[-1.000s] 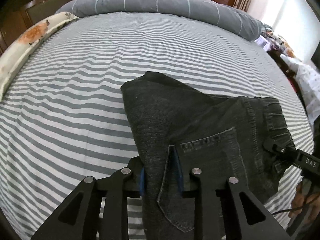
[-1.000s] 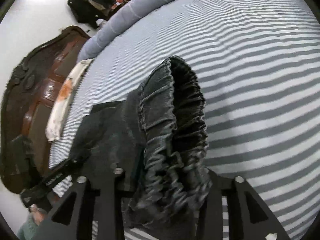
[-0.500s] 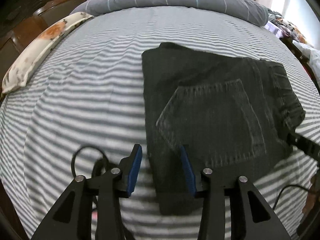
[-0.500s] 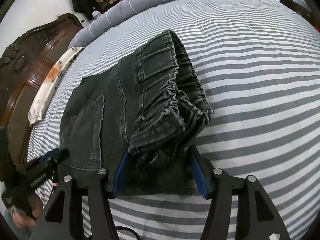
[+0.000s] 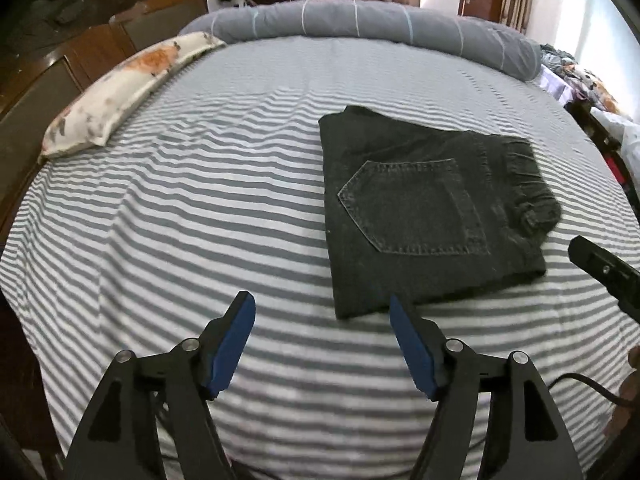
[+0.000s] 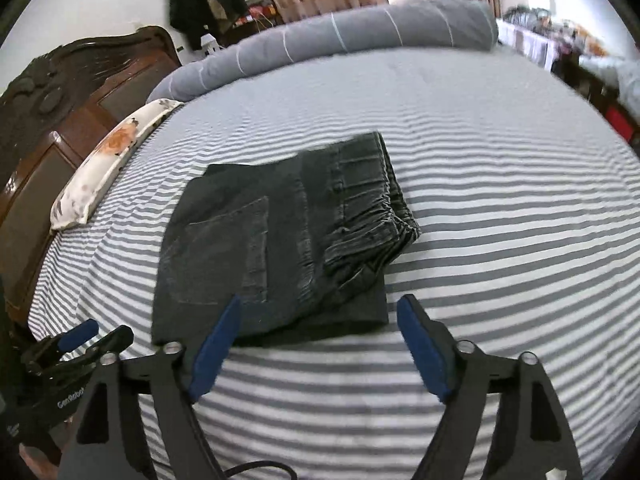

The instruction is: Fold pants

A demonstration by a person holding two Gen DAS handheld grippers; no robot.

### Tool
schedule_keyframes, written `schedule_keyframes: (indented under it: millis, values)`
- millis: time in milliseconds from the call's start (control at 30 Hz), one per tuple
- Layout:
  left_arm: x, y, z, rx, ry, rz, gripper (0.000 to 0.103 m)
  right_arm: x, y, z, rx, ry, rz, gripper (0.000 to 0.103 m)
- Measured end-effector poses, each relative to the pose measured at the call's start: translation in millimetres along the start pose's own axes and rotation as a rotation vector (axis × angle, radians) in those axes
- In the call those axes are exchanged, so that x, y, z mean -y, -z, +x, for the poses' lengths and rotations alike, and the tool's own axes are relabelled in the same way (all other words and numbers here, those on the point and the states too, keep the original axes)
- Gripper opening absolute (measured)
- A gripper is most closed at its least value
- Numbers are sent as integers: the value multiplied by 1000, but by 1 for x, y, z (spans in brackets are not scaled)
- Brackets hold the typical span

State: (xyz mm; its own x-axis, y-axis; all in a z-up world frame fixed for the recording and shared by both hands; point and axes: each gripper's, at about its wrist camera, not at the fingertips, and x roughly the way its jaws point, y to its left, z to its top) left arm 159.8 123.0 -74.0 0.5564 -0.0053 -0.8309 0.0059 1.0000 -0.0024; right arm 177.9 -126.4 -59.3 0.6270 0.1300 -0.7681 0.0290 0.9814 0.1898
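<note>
Dark grey jeans [image 5: 424,208] lie folded into a compact rectangle on the striped bed, back pocket up and the elastic waistband at the right; in the right wrist view the pants [image 6: 280,240] sit just beyond the fingers. My left gripper [image 5: 322,306] is pulled back from the near edge of the fold, its jaws opening with nothing between them. My right gripper [image 6: 318,310] hovers above the near edge, jaws opening too, pads clear of the cloth. The right gripper's finger [image 5: 604,270] shows at the right edge, and the left gripper [image 6: 76,340] at the lower left.
The grey-and-white striped bed sheet [image 5: 180,220] spreads all around. A floral pillow [image 5: 124,88] lies at the left by the dark wooden headboard [image 6: 52,112]. A rolled grey duvet [image 5: 360,24] runs along the far side. A cable [image 5: 580,384] trails near the right edge.
Both grippers let go of the jeans, spread their jaws wide and drew back and up. The pants, lifted and bunched a second ago, now lie flat and folded.
</note>
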Motion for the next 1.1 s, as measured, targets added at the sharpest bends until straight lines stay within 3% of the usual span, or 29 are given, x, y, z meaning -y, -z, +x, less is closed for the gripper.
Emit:
schedule_keyframes:
  millis: [100, 267, 767, 1100]
  values:
    - [0, 12, -19, 21, 10, -2, 79, -11, 8, -19, 34, 28, -26, 91]
    - [-4, 27, -35, 35, 2, -5, 80, -21, 24, -31, 39, 97, -54, 96]
    - [1, 39, -44, 103, -36, 29, 80, -40, 46, -46, 36, 119, -106, 100]
    - [2, 41, -46, 108, -33, 32, 80, -47, 50, -49, 30, 128, -132, 100]
